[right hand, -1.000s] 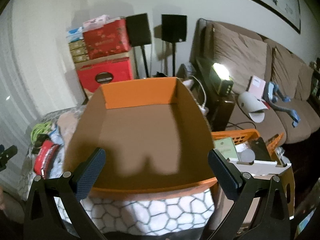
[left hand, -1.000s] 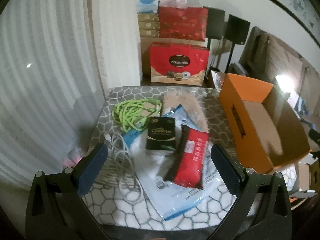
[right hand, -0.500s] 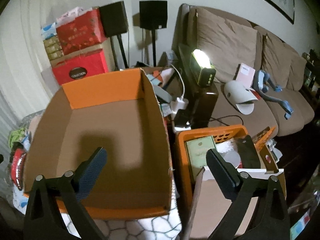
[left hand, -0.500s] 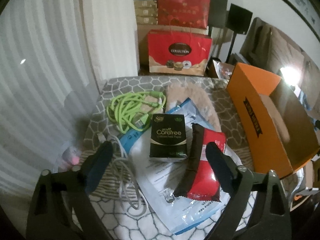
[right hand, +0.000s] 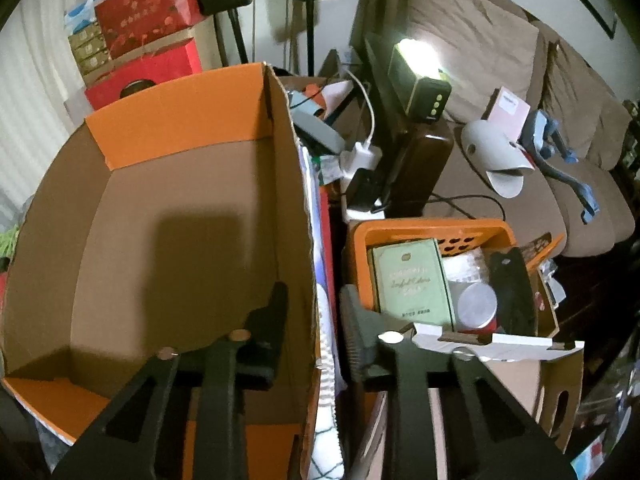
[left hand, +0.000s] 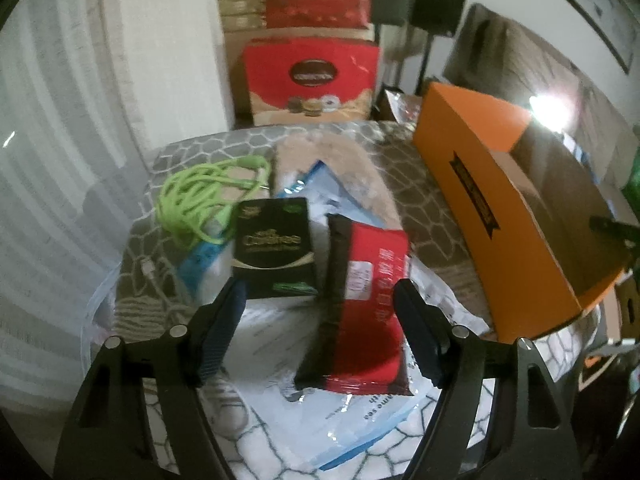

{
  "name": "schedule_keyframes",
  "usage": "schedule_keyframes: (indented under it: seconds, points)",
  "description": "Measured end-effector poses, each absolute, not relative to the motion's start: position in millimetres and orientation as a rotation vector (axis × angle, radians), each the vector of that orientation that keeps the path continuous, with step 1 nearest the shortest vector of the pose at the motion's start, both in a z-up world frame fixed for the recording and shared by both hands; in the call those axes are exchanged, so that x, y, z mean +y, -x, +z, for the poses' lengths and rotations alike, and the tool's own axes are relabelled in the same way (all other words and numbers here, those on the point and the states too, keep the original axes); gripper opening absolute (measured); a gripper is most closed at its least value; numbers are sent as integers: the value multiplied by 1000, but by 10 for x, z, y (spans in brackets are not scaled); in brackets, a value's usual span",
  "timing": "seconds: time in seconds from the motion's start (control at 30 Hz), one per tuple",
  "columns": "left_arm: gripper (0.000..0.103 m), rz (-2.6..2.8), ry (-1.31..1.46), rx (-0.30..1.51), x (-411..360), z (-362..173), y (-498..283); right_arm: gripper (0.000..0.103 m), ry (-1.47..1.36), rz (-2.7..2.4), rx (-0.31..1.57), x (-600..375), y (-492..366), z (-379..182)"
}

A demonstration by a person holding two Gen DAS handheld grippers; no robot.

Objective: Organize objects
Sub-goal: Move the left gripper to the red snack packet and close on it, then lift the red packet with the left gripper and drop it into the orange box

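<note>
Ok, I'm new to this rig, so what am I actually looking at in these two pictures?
There is no robot here. A person holds a two-finger gripper in each hand, and a fisheye camera on each one looks forward along its black fingers.

The left wrist view shows the left gripper over a patterned cover. On it lie a green cable, a black tissue pack, a red snack packet and a clear plastic bag. The jaws have just been closing around the packet, but it is not gripped yet.

The right wrist view shows the right gripper astride the side wall of the empty orange box. Its jaws have just been closing with the wall between them. I cannot tell whether they pinch it yet.
</note>
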State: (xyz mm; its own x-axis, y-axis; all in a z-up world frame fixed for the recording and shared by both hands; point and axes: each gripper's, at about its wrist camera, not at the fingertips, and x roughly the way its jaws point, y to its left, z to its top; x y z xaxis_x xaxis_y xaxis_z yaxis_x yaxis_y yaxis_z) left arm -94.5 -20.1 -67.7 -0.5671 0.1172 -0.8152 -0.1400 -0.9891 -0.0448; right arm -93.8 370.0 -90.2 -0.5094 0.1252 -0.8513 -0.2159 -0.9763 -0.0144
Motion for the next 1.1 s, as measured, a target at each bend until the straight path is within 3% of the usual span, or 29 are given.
schedule_keyframes:
  seconds: [0.17, 0.43, 0.63, 1.1]
  points:
    - [70, 2617, 1397, 122, -16, -757, 962, 9, 1454, 2572, 148, 3707, 942, -922]
    - [68, 2613, 1425, 227, 130, -836, 969, 5, 1469, 2593, 193, 3741, 945, -926]
    - [45, 2595, 1431, 229, 144, -840, 979, 5, 1470, 2602, 196, 3733, 944, -920]
    - [40, 2620, 1368, 190, 126, -695, 888, 4, 1464, 2632, 196, 3723, 912, -914]
